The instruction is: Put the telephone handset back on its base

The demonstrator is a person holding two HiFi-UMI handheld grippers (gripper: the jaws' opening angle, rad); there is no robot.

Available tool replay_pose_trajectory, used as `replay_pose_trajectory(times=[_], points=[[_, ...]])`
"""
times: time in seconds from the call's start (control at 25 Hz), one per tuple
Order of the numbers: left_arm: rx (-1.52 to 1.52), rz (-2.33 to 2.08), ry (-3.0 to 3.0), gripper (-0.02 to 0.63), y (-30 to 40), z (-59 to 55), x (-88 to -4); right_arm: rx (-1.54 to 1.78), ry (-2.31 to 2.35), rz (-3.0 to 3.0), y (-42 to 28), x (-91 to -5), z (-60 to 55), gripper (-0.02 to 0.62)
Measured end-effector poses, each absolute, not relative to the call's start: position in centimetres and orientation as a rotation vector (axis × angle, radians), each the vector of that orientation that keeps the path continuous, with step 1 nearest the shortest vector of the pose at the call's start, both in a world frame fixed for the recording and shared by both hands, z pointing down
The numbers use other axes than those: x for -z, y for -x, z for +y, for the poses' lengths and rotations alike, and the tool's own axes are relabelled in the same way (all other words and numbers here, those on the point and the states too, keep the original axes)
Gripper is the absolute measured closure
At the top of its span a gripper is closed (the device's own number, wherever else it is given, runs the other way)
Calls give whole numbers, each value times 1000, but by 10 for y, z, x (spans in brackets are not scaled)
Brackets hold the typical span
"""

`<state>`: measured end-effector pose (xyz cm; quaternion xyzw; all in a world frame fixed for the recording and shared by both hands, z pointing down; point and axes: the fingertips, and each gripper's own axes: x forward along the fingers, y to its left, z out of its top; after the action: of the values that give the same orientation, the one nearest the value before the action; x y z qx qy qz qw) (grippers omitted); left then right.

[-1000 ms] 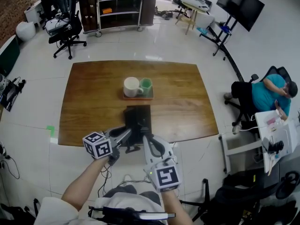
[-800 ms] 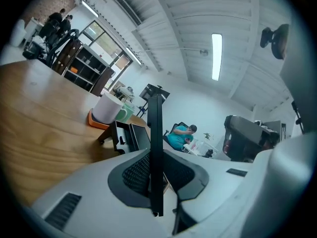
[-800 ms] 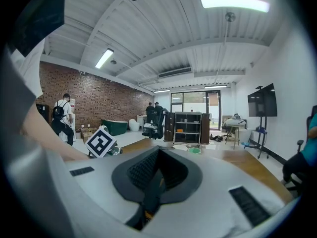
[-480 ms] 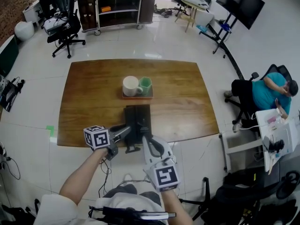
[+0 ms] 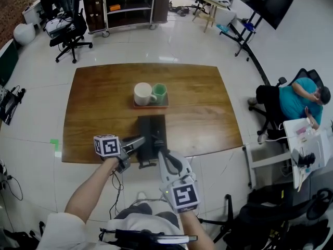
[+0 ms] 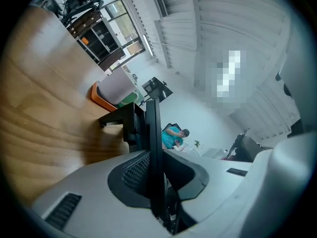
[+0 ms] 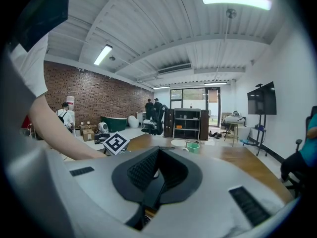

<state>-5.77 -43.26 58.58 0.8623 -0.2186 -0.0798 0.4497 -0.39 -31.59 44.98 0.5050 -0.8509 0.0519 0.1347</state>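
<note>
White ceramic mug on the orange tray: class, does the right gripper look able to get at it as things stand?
Probably yes, with a stretch. The right gripper hangs at the wooden table's near edge; only the low black telephone lies between it and the white ceramic mug, easy to pass over.

The left tongs (image 6: 154, 166) clamp the thin black handset (image 6: 153, 125) edge-on beside the wooden table (image 6: 39, 113).
</note>
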Motion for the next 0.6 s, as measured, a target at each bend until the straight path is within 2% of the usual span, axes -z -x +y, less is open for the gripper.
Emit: replay_pose_trajectory(times=[0.6], points=[[252,-476,-2014,537,58,-445,-599,-205,-1486,-2458,-3,-458,-313,595]])
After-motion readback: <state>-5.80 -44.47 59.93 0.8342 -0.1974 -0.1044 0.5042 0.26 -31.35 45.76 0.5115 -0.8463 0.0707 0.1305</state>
